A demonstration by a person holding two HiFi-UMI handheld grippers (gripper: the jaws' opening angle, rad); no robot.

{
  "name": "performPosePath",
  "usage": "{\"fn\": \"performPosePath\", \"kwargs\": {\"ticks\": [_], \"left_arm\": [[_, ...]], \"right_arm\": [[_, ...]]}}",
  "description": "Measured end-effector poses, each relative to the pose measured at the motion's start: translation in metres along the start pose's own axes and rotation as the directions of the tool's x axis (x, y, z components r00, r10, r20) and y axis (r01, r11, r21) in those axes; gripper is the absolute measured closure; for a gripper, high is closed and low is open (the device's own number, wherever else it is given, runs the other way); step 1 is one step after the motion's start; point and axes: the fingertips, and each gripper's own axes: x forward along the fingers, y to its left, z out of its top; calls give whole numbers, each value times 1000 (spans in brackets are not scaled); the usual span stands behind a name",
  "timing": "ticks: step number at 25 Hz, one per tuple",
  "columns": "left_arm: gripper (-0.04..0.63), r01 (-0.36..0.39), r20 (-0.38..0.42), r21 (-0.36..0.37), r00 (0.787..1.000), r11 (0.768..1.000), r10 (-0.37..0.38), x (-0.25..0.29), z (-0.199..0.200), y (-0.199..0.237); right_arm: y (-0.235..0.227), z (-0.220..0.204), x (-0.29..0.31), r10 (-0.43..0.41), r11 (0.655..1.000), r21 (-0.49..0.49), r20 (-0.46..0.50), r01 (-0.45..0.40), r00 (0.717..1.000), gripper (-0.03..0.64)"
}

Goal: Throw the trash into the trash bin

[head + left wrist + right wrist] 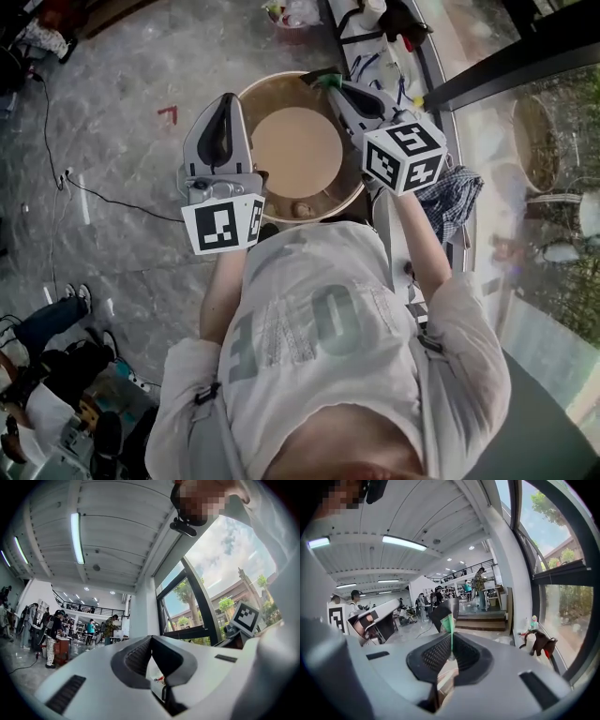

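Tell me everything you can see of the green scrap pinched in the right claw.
The scrap is thin and flat, like a wrapper: dark on one face, bright green along its edge. It stands upright, edge-on, clamped between the shut tips of the right claw. In the head view it sits above the far rim of the brown trash bin.

One trash bin (251, 96); two claws: left claw (228, 97), right claw (336, 86); one green wrapper (444, 612).
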Motion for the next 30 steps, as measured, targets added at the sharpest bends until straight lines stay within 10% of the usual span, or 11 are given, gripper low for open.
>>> {"fn": "performPosePath", "kwargs": {"ticks": [10, 21, 30], "left_arm": [[584, -187, -41, 20, 981, 982, 188, -66, -10, 41], [584, -307, -67, 35, 949, 951, 309, -140, -12, 195], [584, -458, -149, 8, 878, 889, 454, -214, -53, 329]], "right_arm": [[32, -15, 47, 151, 989, 3, -54, -151, 987, 597], [224, -10, 166, 355, 925, -118, -69, -361, 932, 597], [343, -62, 270, 435, 878, -122, -205, -464, 877, 597]]}}
